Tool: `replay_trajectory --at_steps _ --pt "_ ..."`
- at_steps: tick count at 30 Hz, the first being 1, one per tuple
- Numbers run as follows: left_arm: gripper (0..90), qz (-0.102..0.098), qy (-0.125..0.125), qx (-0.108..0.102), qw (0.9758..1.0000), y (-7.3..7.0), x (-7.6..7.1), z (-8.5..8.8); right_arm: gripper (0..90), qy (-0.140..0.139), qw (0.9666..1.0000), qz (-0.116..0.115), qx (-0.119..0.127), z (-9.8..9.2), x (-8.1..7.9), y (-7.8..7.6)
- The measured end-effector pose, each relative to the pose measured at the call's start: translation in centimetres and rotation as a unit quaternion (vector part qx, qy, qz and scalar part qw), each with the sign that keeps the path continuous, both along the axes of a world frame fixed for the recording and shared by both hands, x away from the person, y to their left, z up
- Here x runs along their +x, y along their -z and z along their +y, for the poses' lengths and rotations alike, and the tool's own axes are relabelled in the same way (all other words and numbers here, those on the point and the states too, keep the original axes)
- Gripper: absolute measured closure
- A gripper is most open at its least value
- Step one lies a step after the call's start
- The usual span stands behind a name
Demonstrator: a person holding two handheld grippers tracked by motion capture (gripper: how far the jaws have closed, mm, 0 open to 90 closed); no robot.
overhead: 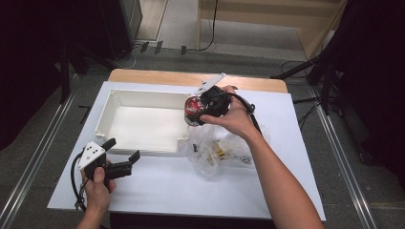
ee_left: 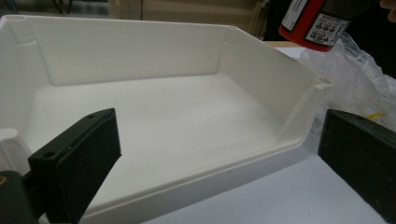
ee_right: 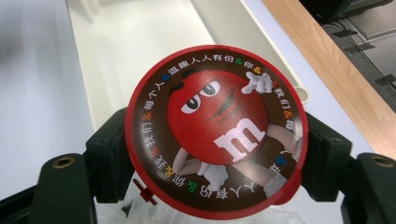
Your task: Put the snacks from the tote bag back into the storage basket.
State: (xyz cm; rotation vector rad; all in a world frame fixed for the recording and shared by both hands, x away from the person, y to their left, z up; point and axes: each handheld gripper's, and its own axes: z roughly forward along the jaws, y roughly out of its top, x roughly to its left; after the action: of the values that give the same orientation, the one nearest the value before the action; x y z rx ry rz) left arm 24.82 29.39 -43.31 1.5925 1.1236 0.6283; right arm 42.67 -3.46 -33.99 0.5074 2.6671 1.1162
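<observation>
1. Two grippers: left gripper (overhead: 125, 156) nearest, jaws spread and empty, just short of the white tray (overhead: 112, 139).
2. Farther: right gripper (overhead: 199, 110) clamped on M&M's tube (overhead: 193, 110), above tray's right rim, beside plastic bag (overhead: 217, 149); tray interior leftward.

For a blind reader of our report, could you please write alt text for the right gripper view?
The right gripper holds a red candy tub between its black jaws, its round lid with a red cartoon character facing the camera. Behind it lie a white tray and a white table.
</observation>
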Motion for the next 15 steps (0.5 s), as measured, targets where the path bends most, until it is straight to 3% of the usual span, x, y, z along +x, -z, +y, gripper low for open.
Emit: replay_trajectory --at_steps 15 --pt "0.0 -0.001 -0.001 -0.001 1.0 0.0 -0.1 0.1 26.0 -0.011 0.9999 -0.001 -0.001 1.9 0.4 0.2"
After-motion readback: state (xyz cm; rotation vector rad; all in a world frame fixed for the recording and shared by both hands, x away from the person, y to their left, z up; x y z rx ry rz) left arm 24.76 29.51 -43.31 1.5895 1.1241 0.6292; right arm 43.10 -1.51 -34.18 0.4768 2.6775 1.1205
